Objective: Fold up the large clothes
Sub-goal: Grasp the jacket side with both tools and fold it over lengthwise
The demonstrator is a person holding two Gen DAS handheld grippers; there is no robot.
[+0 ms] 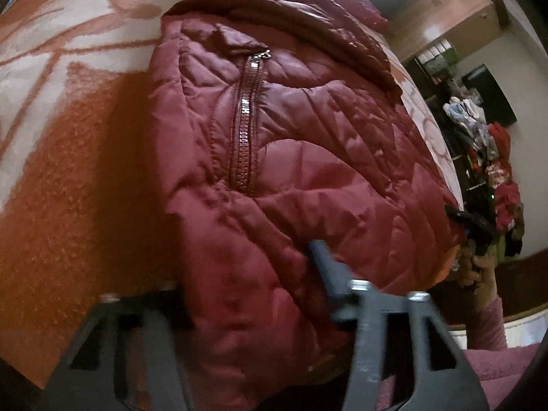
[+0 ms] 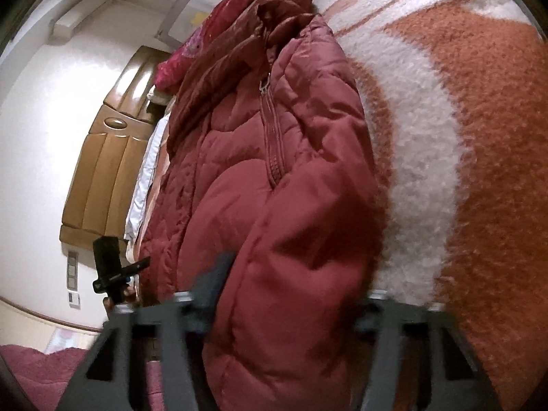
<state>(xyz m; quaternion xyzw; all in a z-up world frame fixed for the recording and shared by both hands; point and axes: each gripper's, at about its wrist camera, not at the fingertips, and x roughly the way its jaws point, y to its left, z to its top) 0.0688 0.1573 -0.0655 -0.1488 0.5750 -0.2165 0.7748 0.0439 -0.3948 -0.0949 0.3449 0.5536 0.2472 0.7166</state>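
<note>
A maroon quilted jacket (image 1: 308, 157) with a zipped pocket (image 1: 246, 116) lies folded lengthwise on an orange and white fleecy blanket (image 1: 78, 178). My left gripper (image 1: 246, 274) is shut on the jacket's near edge. Its right finger (image 1: 322, 260) presses into the fabric and its left finger is hidden under the cloth. In the right wrist view the same jacket (image 2: 274, 178) runs away from me. My right gripper (image 2: 294, 281) is shut on the near hem, with the left finger (image 2: 219, 270) showing and the other covered. Each gripper is seen small in the other's view.
The blanket (image 2: 479, 137) spreads wide beside the jacket. A wooden headboard (image 2: 102, 157) and a red patterned pillow (image 2: 205, 34) lie beyond. A pile of clothes (image 1: 496, 157) stands against the far wall. A pink sleeve (image 1: 486, 325) shows at the lower right.
</note>
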